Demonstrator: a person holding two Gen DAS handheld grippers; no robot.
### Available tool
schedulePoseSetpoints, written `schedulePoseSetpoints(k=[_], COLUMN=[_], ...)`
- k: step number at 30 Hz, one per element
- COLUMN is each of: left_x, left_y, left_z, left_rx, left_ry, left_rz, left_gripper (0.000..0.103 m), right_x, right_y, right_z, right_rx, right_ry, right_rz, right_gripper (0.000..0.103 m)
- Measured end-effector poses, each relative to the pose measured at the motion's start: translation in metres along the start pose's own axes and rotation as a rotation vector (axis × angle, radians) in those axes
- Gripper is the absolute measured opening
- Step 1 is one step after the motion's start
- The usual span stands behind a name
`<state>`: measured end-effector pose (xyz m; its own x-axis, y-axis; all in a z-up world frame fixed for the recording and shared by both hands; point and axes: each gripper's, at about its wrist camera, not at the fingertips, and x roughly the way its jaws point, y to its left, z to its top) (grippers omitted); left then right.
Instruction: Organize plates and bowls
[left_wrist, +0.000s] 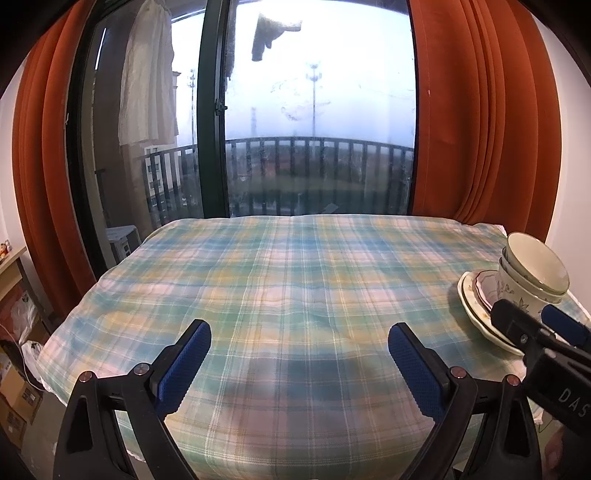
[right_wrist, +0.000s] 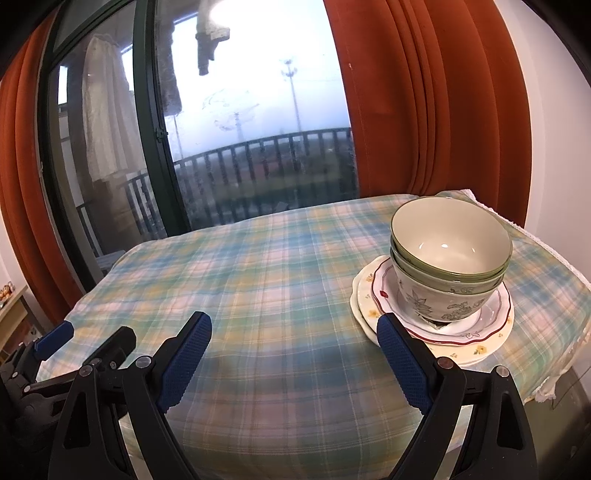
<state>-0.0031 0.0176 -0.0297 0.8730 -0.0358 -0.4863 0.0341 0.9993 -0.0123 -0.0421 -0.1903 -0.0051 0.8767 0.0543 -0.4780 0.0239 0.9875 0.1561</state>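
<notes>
**Both claws wide open over the plaid table, dishes stacked by the right edge**

The left claw (left_wrist: 299, 354), black-framed with blue textured pads, stands wide open with nothing between its fingers; only checked cloth shows in the gap. The right claw (right_wrist: 293, 349), of the same build, is likewise spread wide and holds nothing. Its right pad (right_wrist: 402, 363) overlaps the near-left rim of the plates in the right wrist view, though whether it touches them cannot be told. The two claws sit side by side above the table's near edge, both angled slightly downward.

Beyond the right claw, close to the right edge of the table, stands the stack of dishes. At the bottom lies a cream scalloped plate with small yellow flowers (right_wrist: 476, 350), on it a white scalloped plate with a red rim line (right_wrist: 491, 314), and on that three nested ceramic bowls (right_wrist: 448, 254), cream inside, green-rimmed, the lowest painted with grey leaves. The stack stands upright.

The table wears a green, yellow and pink plaid tablecloth (left_wrist: 288, 273). Behind its far edge stand a dark-framed glass balcony door (left_wrist: 214, 110) and rust-orange curtains (left_wrist: 480, 110).
</notes>
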Motion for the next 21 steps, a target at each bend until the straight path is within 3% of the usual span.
schedulePoseSetpoints(k=[21], left_x=[-0.0004], left_y=[-0.0070], left_z=[0.0008], left_rx=[0.015], left_ry=[-0.003], left_rz=[-0.008], left_gripper=[0.098], right_x=[-0.0014], right_y=[-0.0060], right_z=[-0.0027], right_rx=[0.011], right_ry=[0.004], right_rz=[-0.016], right_gripper=[0.093])
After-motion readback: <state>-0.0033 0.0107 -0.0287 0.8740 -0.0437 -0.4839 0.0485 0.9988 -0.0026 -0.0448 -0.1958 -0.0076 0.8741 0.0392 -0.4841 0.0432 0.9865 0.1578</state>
